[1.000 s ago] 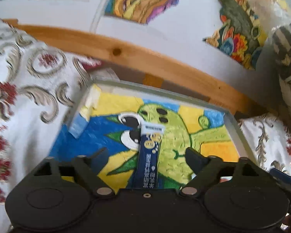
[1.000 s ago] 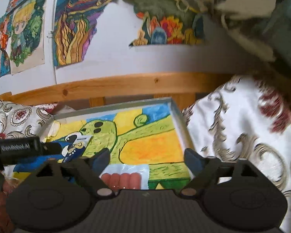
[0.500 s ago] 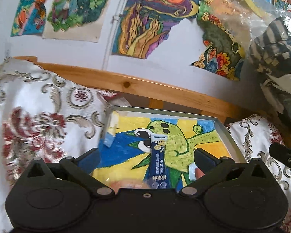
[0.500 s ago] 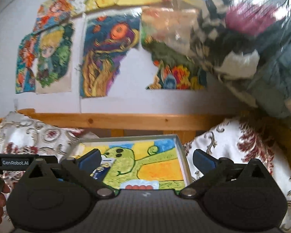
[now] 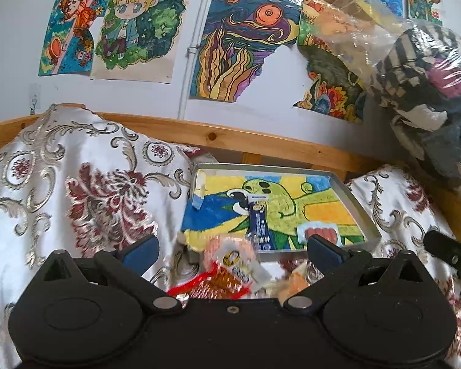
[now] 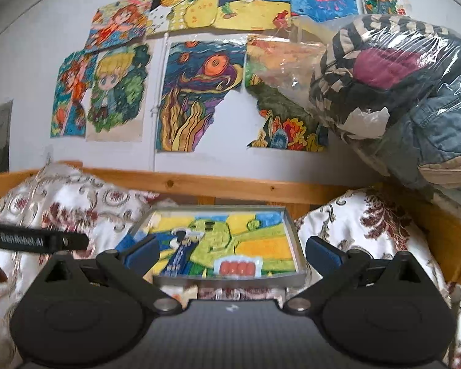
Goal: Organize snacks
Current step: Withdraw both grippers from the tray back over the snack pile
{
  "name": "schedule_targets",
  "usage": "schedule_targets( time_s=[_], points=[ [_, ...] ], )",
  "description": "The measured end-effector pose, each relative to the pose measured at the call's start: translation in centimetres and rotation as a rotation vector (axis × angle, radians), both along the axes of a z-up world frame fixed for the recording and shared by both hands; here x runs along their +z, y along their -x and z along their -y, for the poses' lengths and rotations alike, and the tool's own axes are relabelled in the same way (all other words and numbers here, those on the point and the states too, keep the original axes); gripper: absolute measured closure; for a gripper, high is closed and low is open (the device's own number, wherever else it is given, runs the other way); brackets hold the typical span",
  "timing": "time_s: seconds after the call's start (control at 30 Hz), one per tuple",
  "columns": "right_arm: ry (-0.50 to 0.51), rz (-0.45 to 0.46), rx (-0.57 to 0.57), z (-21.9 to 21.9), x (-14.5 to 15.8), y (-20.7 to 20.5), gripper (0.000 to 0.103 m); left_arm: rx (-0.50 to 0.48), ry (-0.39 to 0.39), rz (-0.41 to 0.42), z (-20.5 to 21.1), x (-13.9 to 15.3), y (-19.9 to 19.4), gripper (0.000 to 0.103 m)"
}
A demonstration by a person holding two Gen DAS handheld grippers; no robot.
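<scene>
A grey tray (image 5: 358,204) (image 6: 293,240) lined with a bright drawing lies on the patterned bedspread. Inside it are a dark blue stick packet (image 5: 259,221) (image 6: 181,253) and a clear pack of red sausages (image 5: 320,233) (image 6: 238,267). In front of the tray's near edge lie loose snacks: a pink, white and red packet (image 5: 230,264) and an orange one (image 5: 295,281). My left gripper (image 5: 233,250) hovers open above these loose packets with nothing between its fingers. My right gripper (image 6: 230,253) is open too, set back from the tray's near wall.
A floral pillow (image 5: 76,190) rises to the left of the tray, another cushion (image 6: 359,227) to the right. A wooden bed rail (image 5: 261,141) runs behind. A plastic bag of clothes (image 6: 408,86) is piled at the right. Drawings cover the wall.
Both grippers have pulled back and up from the tray. The blue stick packet stays in the tray, and loose packets in front of it have come into the left view.
</scene>
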State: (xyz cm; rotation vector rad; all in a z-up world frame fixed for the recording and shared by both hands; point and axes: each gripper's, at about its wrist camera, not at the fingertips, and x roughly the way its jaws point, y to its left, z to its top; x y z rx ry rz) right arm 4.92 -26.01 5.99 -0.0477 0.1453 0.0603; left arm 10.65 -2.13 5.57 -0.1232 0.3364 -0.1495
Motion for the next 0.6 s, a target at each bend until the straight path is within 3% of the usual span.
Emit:
schedule_targets(
  time_s=[0.27, 0.6],
  points=[
    [0.018, -0.074, 0.001, -1.1, -2.4, 3.9, 0.0, -0.008, -0.006, -0.036, -1.0, -1.7, 4.2, 0.001],
    [-0.033, -0.156, -0.036, -1.4, -4.4, 6.4, 0.0, -0.016, -0.127, -0.101, -1.4, -4.0, 6.6, 0.001]
  ],
)
